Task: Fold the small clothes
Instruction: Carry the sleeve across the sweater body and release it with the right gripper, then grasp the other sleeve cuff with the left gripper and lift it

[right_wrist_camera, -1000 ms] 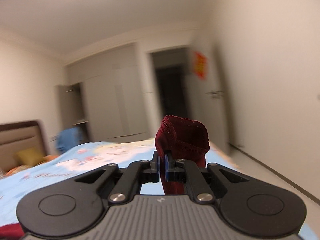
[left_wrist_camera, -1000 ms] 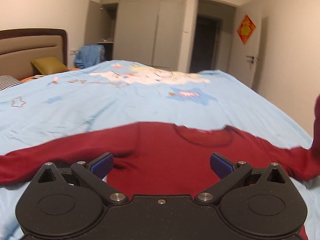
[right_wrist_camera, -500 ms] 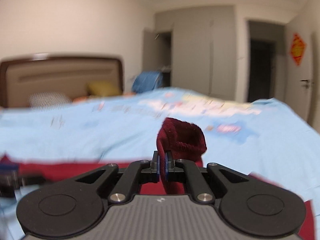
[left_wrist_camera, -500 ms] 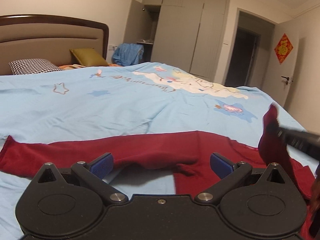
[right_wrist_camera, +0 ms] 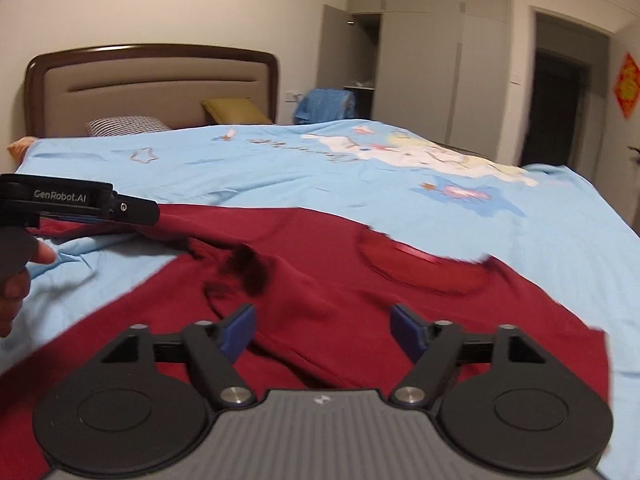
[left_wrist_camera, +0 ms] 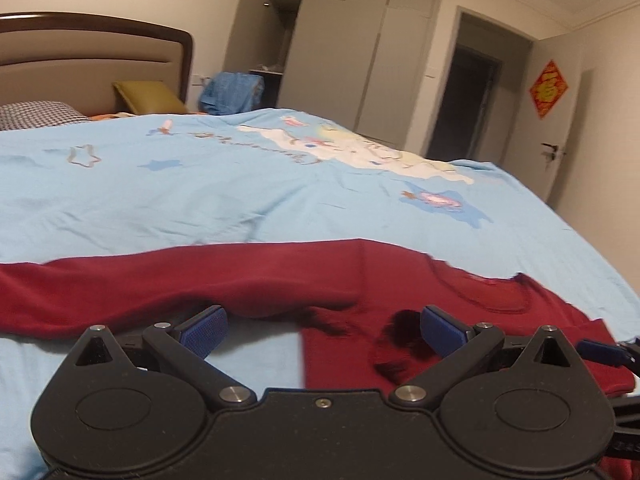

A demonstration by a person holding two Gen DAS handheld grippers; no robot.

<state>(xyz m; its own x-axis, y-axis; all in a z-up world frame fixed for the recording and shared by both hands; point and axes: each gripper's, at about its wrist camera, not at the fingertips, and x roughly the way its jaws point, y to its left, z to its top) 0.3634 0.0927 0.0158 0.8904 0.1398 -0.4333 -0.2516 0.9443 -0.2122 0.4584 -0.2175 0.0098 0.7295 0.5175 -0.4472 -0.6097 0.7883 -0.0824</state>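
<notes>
Both my tongs are spread wide and empty: the left tongs (left_wrist_camera: 322,330) near the stretched-out sleeve, the right tongs (right_wrist_camera: 323,328) over the chest. The red shirt (right_wrist_camera: 340,276) lies on the bed (right_wrist_camera: 280,172), one sleeve laid loosely across it, rumpled. I judge that a careless pinch could drag that sleeve askew.

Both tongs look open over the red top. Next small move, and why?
Probably bring the left tongs down onto the outstretched sleeve of the dark red long-sleeved knit top and close. That sleeve lies spread on the light blue bedspread, while the other one appears folded across the body. The right tongs are open, holding nothing.
</notes>
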